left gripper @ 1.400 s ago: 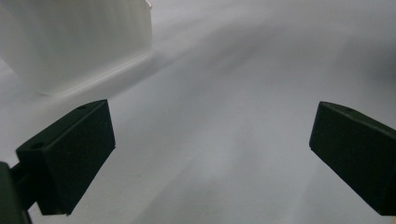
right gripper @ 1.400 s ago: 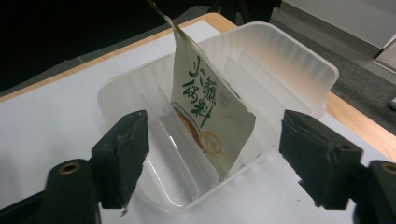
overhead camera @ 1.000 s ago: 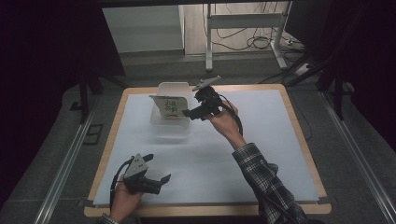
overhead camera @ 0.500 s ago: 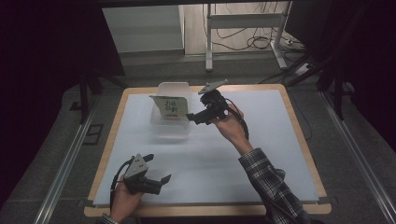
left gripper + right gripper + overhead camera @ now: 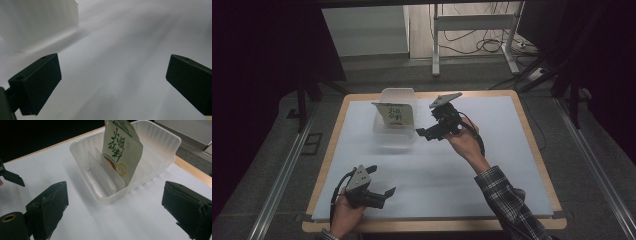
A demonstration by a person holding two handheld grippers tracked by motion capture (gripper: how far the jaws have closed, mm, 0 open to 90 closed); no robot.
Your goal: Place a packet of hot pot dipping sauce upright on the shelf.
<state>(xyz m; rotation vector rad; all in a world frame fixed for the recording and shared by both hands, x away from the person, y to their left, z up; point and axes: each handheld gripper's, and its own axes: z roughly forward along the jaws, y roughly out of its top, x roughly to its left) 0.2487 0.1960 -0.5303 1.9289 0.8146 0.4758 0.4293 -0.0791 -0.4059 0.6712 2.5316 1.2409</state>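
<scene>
I see my right gripper (image 5: 422, 134) hovering open-jawed just beside the clear tray (image 5: 384, 131), where a sauce packet (image 5: 394, 114) leans upright.

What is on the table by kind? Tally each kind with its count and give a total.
Clear plastic tray: 1
Green-printed sauce packet, standing in the tray: 1
Handheld grippers: 2, left gripper and right gripper, both open and holding nothing
Total: 4

The right gripper (image 5: 424, 134) backs away rightward from the sauce packet (image 5: 395, 114) standing in the plastic tray (image 5: 388, 135); its jaws, just opening wider, hold nothing.
</scene>
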